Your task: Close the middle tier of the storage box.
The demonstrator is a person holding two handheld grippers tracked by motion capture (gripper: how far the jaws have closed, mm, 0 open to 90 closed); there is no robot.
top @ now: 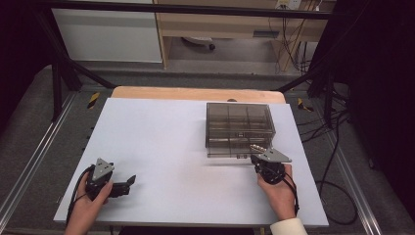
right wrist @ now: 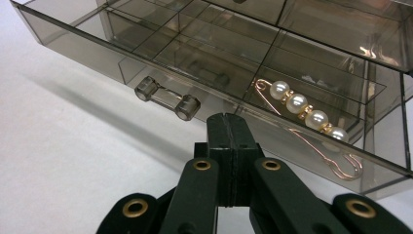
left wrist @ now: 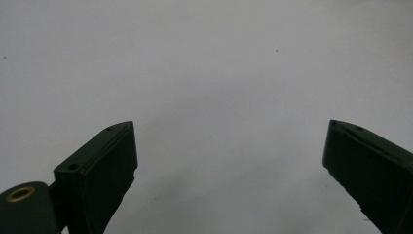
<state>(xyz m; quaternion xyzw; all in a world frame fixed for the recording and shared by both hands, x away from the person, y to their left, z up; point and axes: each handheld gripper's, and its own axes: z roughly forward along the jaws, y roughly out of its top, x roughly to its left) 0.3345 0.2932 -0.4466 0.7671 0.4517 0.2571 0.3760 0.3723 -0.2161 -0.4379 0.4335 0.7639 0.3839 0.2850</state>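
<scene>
Left gripper [top: 128,182] rests low, jaws spread wide; right gripper [right wrist: 228,122] points forward, jaws pressed together.

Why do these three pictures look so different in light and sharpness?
High view: bright white table, dark surroundings, and the smoky box throws a faint shadow. Left gripper view: the open gripper is near-black and soft against a plain sheet. Right gripper view: glare on the box, crisp pearl pin, soft shadow beneath.
</scene>
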